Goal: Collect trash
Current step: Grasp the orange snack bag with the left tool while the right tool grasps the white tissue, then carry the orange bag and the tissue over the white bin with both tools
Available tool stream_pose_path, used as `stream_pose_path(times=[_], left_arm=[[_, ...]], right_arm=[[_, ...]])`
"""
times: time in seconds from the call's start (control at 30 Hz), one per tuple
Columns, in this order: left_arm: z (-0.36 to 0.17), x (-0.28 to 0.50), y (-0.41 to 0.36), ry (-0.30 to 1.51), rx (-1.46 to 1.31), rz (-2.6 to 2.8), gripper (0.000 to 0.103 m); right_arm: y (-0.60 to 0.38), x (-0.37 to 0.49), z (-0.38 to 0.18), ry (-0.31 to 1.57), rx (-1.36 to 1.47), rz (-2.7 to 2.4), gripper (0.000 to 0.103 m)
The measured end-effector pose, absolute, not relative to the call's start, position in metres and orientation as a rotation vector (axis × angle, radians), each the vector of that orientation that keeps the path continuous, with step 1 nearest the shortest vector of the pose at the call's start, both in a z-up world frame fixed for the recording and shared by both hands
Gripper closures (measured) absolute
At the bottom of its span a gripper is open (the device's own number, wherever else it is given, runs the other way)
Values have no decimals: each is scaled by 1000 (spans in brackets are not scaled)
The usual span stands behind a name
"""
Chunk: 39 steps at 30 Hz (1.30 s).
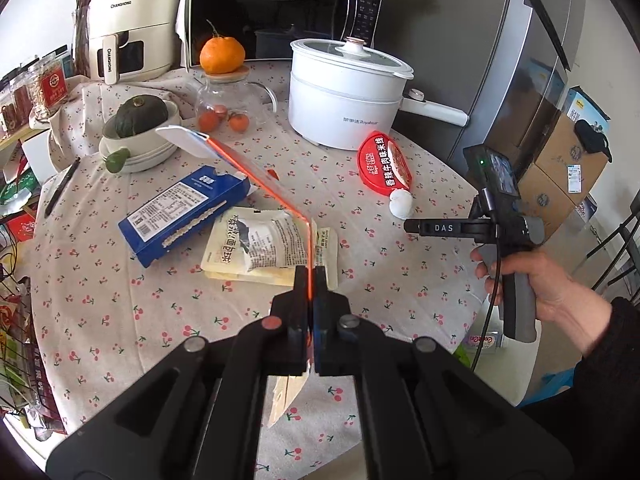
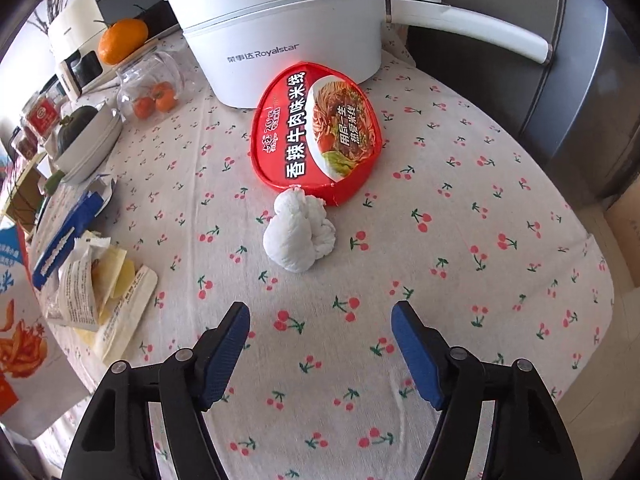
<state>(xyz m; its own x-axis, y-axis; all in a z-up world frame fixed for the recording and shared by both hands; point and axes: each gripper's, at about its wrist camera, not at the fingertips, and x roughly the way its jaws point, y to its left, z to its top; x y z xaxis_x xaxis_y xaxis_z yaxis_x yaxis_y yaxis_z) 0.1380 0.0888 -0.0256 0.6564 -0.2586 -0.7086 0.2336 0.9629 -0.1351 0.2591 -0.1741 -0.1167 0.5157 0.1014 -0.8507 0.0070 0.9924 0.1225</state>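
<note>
Even, soft daylight; both fisheye views sharp at centre, bent and vignetted black from 7 to 11 o'clock corners.

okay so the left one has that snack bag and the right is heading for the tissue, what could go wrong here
1. The left hand-held gripper pinches only the thin edge of the flat orange-and-white snack bag; it could slip out.
2. The open right hand-held gripper may catch the cherry-print tablecloth while closing on the crumpled white tissue, or nudge the red noodle-bowl lid touching it.

The snack bag [image 2: 20, 320] is cut off at the left edge; the microwave [image 1: 280, 8] interior is too dark.
</note>
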Motion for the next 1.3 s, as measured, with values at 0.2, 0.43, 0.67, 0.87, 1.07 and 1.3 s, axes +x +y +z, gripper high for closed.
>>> stream_pose_path(times=[0.2, 0.43, 0.67, 0.87, 1.07, 1.3], left_arm=[[-21, 143, 95, 801, -44, -261, 101], [-23, 146, 90, 808, -40, -263, 101], [-20, 143, 90, 797, -46, -267, 101], [-14, 137, 85, 775, -35, -274, 101], [-9, 129, 75, 757, -26, -291, 101], [-4, 116, 53, 739, -22, -343, 101]], right_arm=[[-169, 280, -122, 996, 172, 60, 27], [-158, 292, -123, 942, 145, 14, 57], [-162, 286, -117, 943, 147, 55, 67], [-163, 264, -95, 927, 129, 92, 67], [-164, 234, -76, 943, 120, 127, 67], [-171, 196, -57, 957, 93, 158, 67]])
